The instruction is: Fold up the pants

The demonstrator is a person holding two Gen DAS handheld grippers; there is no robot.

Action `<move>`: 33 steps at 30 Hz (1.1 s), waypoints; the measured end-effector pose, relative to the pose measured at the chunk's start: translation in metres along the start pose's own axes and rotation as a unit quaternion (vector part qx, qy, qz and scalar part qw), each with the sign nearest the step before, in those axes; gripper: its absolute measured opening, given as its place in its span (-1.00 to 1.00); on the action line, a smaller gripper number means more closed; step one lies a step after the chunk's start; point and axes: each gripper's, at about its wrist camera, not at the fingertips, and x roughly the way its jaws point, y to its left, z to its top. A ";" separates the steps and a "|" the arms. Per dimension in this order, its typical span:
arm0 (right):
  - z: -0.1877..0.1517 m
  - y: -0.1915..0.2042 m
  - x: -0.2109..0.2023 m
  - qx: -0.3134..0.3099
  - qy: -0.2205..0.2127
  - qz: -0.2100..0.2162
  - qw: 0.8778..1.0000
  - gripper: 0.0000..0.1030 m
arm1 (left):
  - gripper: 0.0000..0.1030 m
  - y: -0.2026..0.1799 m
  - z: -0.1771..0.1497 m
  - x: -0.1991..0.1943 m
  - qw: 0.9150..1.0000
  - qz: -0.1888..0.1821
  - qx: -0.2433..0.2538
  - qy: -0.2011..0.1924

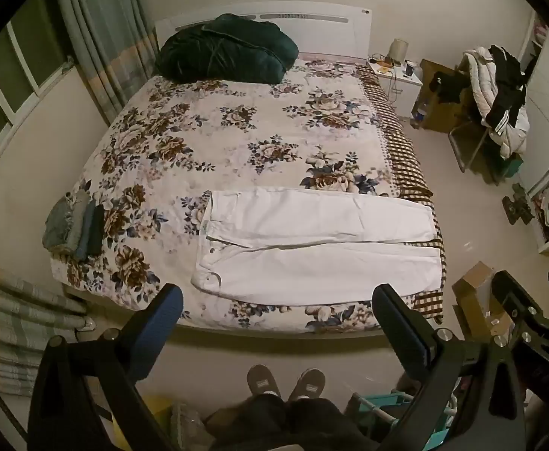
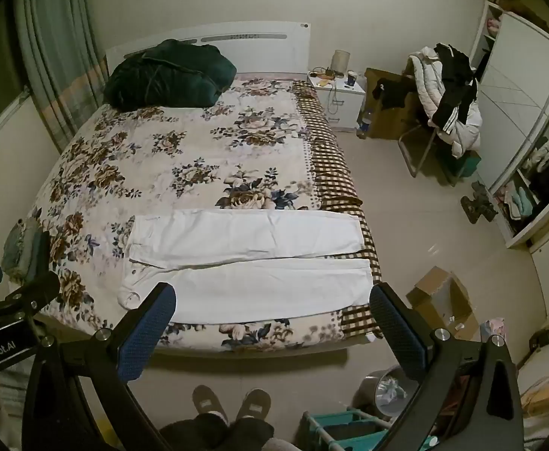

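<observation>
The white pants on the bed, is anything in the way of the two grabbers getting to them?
Nothing visible is. The white pants lie flat near the bed's front edge, and both the left gripper and right gripper hang open in the air before them. The folded clothes sit off to the side.

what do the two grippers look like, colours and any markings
Both the left gripper and right gripper have black angular frames with silver bolts at the joints. Each has two flat fingers faced with dark blue textured pads. White lettering ending "cenRobot.AI" shows on the left gripper's body. No cables or sleeves visible.
</observation>
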 end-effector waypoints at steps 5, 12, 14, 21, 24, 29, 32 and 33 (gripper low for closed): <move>0.001 0.000 -0.001 0.002 0.001 0.002 1.000 1.00 | 1.00 -0.002 0.000 0.000 1.000 0.007 0.004 -0.001; 0.002 0.005 -0.007 -0.001 0.000 0.004 1.000 1.00 | 1.00 0.000 0.001 0.000 1.000 0.004 0.002 -0.002; 0.002 0.013 -0.014 -0.001 -0.002 0.004 1.000 1.00 | 1.00 0.000 0.002 0.000 1.000 0.003 0.002 -0.004; 0.005 0.011 -0.016 -0.001 -0.003 0.006 1.000 1.00 | 1.00 0.000 0.000 0.000 1.000 0.004 0.003 -0.005; 0.006 0.009 -0.017 0.001 -0.004 0.007 1.000 1.00 | 1.00 -0.001 0.000 0.001 1.000 0.004 0.003 -0.006; 0.008 0.006 -0.019 0.001 -0.005 0.008 1.000 1.00 | 1.00 0.000 0.000 0.001 1.000 0.003 0.002 -0.007; 0.008 0.006 -0.020 0.001 -0.005 0.009 1.000 1.00 | 1.00 0.003 0.006 -0.003 1.000 0.003 0.002 -0.008; 0.010 0.006 -0.023 0.002 -0.004 0.010 1.000 1.00 | 1.00 0.004 0.010 -0.006 1.000 0.003 0.002 -0.008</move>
